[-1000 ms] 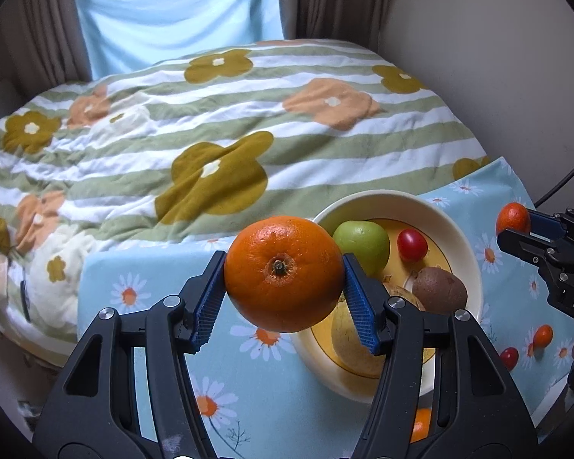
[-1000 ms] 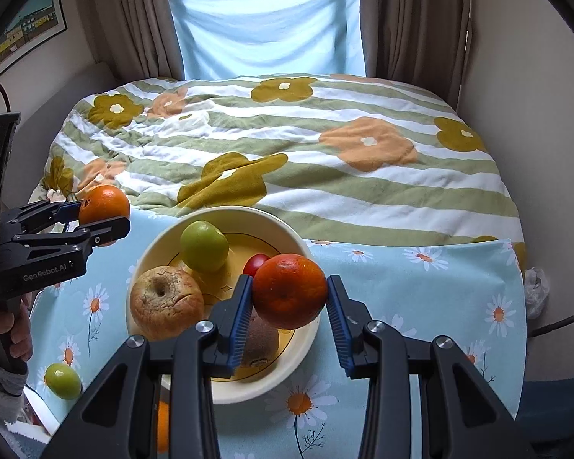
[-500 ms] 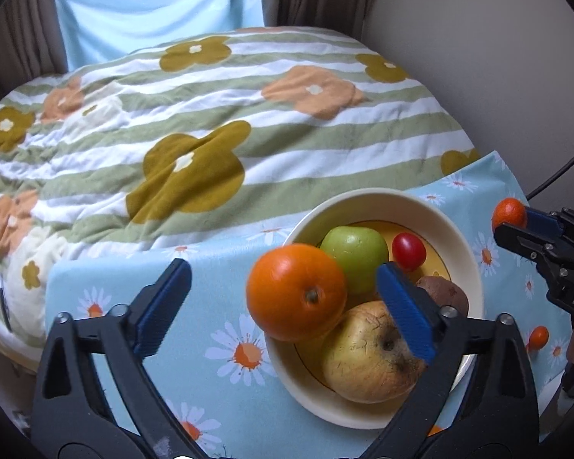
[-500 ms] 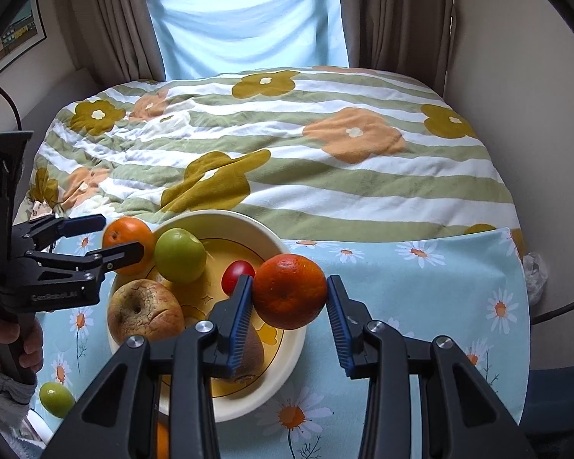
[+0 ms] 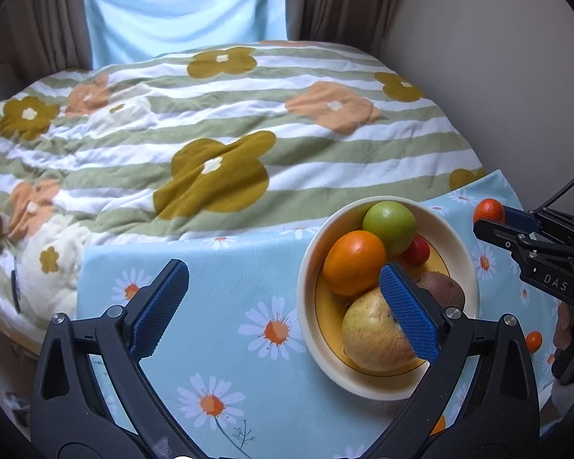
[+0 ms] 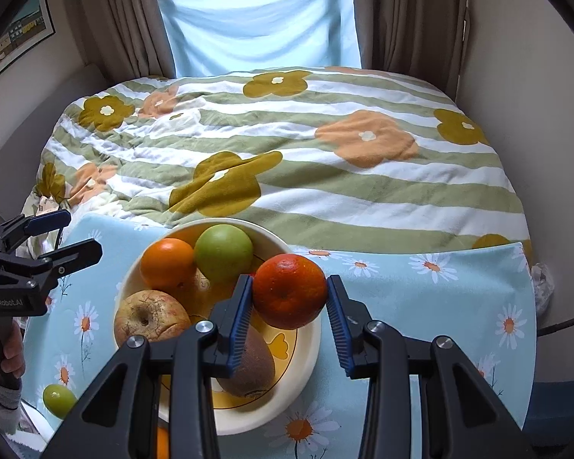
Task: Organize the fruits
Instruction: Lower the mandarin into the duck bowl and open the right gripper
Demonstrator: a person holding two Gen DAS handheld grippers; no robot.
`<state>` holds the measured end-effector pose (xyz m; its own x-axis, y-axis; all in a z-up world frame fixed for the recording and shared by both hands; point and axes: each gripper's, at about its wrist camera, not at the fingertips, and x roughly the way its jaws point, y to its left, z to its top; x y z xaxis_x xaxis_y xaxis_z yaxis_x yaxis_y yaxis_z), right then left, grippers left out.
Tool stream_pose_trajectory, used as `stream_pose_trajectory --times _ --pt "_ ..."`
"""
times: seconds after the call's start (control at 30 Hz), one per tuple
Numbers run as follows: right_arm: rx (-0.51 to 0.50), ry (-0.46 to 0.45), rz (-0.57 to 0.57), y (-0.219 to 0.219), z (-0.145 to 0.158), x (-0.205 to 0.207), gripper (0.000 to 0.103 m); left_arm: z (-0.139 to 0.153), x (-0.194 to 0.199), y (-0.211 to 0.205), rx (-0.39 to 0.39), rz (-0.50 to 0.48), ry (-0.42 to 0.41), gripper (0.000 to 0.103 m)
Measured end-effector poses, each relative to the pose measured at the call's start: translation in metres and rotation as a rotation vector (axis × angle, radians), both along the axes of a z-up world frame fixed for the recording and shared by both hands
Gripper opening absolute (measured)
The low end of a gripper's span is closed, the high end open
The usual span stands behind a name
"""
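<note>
A cream bowl [image 5: 306,306] [image 6: 310,352] stands on a blue daisy cloth [image 5: 229,267]. In it lie an orange [image 5: 354,262] [image 6: 167,262], a green apple [image 5: 389,222] [image 6: 224,252], a wrinkled yellow apple [image 5: 375,332] [image 6: 151,319], a kiwi [image 5: 442,290] [image 6: 250,359] and a small red fruit [image 5: 415,250]. My left gripper [image 5: 285,310] [image 6: 67,235] is open wide and holds nothing; it sits left of the bowl, its right finger over the bowl's edge. My right gripper [image 6: 289,298] [image 5: 490,214] is shut on a reddish orange [image 6: 289,290] above the bowl's right side.
A striped flower quilt [image 5: 210,134] covers the bed beyond the cloth. A small green fruit [image 6: 59,399] lies at the cloth's near left corner, and a small orange fruit [image 5: 533,340] lies right of the bowl. A hand [image 6: 7,348] grips the left tool. Curtains and walls close the back.
My left gripper opened and let go of the orange, which now rests in the bowl beside the green apple. That gripper then shifted left, off the bowl. The right gripper kept its orange.
</note>
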<state>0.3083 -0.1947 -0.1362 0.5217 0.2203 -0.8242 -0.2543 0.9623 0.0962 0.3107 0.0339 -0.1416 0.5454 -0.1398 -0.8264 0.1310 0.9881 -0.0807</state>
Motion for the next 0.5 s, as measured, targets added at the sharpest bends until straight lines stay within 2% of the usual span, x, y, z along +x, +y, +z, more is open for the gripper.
stream_pose_trajectory --times 0.5 --pt "0.004 0.071 0.059 0.014 -0.029 0.007 0.036 0.002 -0.04 0.017 0.03 0.08 -0.004 0.103"
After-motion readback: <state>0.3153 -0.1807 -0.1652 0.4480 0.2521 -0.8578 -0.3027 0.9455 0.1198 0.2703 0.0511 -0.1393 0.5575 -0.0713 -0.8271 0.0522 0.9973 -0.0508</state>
